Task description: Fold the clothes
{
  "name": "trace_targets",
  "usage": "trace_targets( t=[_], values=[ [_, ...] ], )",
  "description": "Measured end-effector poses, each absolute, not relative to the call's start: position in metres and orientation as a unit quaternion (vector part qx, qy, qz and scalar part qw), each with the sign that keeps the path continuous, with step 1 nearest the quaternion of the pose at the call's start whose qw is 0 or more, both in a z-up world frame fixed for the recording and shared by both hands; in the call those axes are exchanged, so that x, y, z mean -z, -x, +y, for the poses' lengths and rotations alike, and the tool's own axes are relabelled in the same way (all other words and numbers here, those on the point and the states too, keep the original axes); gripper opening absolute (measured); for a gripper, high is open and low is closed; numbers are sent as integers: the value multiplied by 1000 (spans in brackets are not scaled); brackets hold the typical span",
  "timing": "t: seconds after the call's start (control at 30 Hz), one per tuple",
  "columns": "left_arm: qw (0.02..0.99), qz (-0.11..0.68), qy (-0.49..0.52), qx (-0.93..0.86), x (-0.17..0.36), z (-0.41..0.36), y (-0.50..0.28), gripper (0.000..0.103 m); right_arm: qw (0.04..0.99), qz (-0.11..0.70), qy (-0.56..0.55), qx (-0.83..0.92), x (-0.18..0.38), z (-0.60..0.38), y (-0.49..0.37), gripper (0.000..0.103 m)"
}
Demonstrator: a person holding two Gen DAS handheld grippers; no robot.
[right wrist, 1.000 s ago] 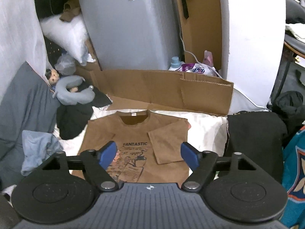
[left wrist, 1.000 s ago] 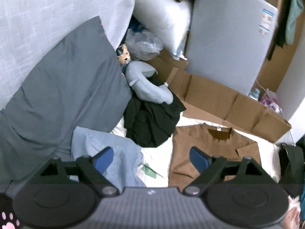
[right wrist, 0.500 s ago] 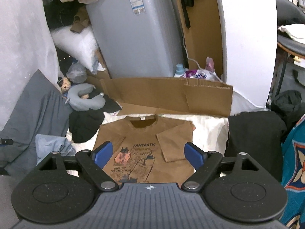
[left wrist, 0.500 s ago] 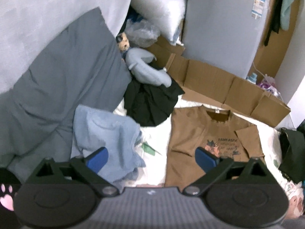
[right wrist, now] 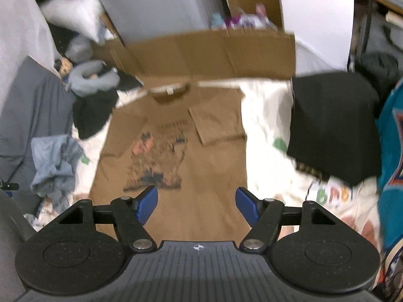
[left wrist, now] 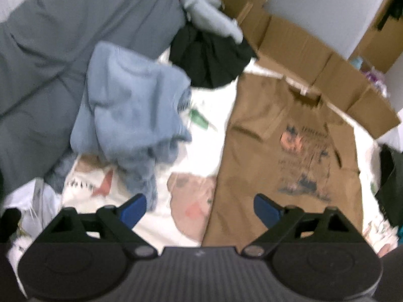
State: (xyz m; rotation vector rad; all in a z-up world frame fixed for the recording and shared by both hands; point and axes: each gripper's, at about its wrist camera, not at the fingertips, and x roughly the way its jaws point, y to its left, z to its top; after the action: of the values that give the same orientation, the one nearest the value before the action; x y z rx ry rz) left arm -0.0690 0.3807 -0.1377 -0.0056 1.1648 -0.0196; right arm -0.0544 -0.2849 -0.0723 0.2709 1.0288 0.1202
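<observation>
1. A brown short-sleeved T-shirt with a printed chest graphic (right wrist: 176,156) lies flat and face up on a white patterned bedsheet (right wrist: 267,156), collar toward a flattened brown cardboard sheet (right wrist: 214,52).
2. One sleeve is folded in over the chest; the shirt's long side edge on that side runs straight, with bare sheet beside it up to a black folded garment (right wrist: 332,128).
3. The left gripper (left wrist: 199,207) hangs above the sheet with its blue-tipped fingers spread wide, pinching nothing; the shirt's other long edge (left wrist: 221,156) runs between them.
4. A crumpled light-blue garment (left wrist: 131,110) sits on that side, separated from the shirt by a strip of open sheet; a grey pillow (left wrist: 63,50) lies beyond it.
5. The right gripper (right wrist: 196,202) is spread open and empty above the lower part of the shirt.
6. A black crumpled garment (left wrist: 209,58) lies near the shirt's shoulder corner.
</observation>
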Motion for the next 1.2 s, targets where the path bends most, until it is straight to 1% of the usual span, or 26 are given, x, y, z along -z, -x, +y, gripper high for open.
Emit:
trace_targets(
  t=[0.03,0.07,0.13,0.17,0.23,0.4,0.43,0.47,0.6,0.67,0.73,0.87,0.93,1.0,1.07,1.13,1.2],
  values=[
    [830,558,2,7,146,382,70,88,854,500,-131,-53,83,-285,54,66],
    [824,566,3,5,154,383,71,87,848,510,-133,-49,94,-285,54,59],
    [817,577,10,-1,166,385,73,81,836,530,-136,-41,117,-286,53,52],
    [813,582,13,-3,172,386,74,80,830,538,-139,-37,127,-286,53,51],
    [804,594,16,-3,184,386,75,77,824,547,-143,-32,144,-285,50,51],
    [783,622,13,6,213,383,78,71,804,579,-130,-30,185,-288,44,47],
    [779,627,12,7,219,382,78,69,799,586,-129,-29,193,-289,45,42],
    [775,632,9,6,225,382,78,66,794,593,-128,-28,201,-289,44,41],
    [763,646,9,3,250,382,81,57,775,620,-118,-30,235,-289,47,40],
    [760,650,7,5,261,382,83,57,767,631,-112,-31,253,-289,48,40],
    [754,657,3,5,274,380,83,52,763,637,-105,-30,271,-288,50,40],
    [739,673,1,7,296,382,85,47,754,647,-114,-20,295,-293,55,40],
    [728,685,-3,6,309,384,86,37,753,648,-112,-20,304,-294,56,40],
    [716,698,-8,3,323,386,88,32,755,647,-106,-17,310,-294,56,40],
    [705,709,-4,0,336,389,90,32,753,648,-113,-14,315,-296,55,40],
    [696,718,1,-5,347,393,91,25,749,652,-117,-13,321,-297,54,40],
    [689,725,12,-5,355,398,93,23,745,659,-106,-16,326,-294,54,40]
  ],
)
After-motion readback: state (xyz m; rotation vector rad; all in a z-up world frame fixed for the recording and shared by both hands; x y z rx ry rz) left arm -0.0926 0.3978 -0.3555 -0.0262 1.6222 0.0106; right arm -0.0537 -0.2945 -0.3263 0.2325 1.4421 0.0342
